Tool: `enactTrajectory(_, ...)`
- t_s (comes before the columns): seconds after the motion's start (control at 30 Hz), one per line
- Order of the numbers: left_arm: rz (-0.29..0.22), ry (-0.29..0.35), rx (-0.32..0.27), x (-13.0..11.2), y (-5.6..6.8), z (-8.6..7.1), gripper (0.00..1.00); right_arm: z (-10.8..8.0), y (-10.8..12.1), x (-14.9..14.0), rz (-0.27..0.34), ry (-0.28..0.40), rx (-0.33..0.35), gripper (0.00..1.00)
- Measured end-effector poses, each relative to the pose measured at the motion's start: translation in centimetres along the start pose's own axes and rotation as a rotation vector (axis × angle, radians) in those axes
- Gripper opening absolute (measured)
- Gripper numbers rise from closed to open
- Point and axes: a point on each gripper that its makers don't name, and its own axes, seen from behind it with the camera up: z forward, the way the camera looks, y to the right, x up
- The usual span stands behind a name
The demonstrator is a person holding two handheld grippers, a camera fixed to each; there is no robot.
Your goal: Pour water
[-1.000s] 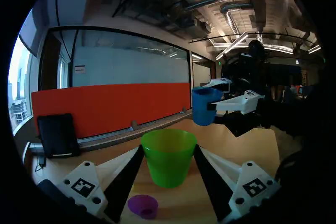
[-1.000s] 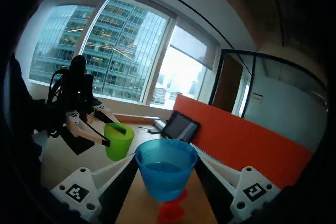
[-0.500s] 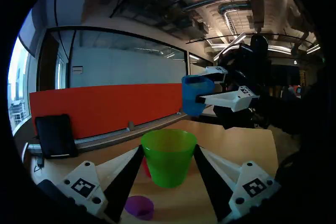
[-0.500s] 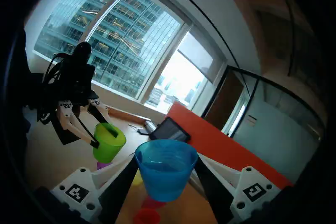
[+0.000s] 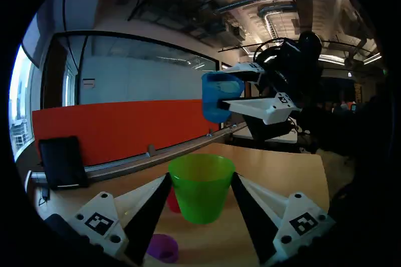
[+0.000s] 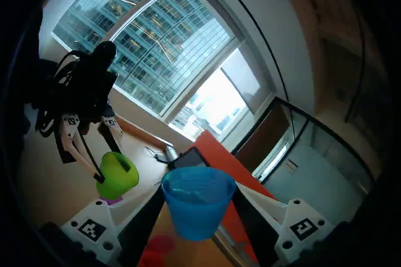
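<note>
water (image 6: 194,193) – in blue cup (image 6: 198,209), surface faint, level unreadable.
table (image 5: 280,167): near edge cut off.
right gripper (image 6: 198,187): clamped on blue cup; over last second risen and swung nearer, now above and beyond green cup (image 5: 201,194) – judged pour approach, no stream yet.
left gripper (image 5: 200,174): closed on green cup, held over table.
red cup (image 5: 173,203): newly showing, half hidden behind green cup.
purple cup (image 5: 163,248): partly cropped.

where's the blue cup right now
In the left gripper view the blue cup sits upper centre, clamped in the right hand-held gripper, above the green cup.
</note>
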Motion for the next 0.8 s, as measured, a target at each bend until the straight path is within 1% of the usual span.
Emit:
enactTrajectory(0.2,0.000,0.002,-0.011,0.2,0.4,0.3,0.85,0.6,0.4,0.3,-0.083,-0.001,-0.005,0.92)
enactTrajectory(0.37,-0.001,0.001,-0.017,0.1,0.7,0.4,0.86,1.2,0.9,0.7,-0.138,-0.002,-0.018,0.92)
enactTrajectory(0.5,-0.002,0.000,-0.024,0.1,1.0,0.5,0.86,1.5,1.4,1.4,-0.191,0.002,-0.026,0.92)
enactTrajectory(0.8,-0.004,-0.002,-0.044,0.0,1.8,0.9,0.86,2.3,2.2,3.0,-0.287,0.016,-0.035,0.91)
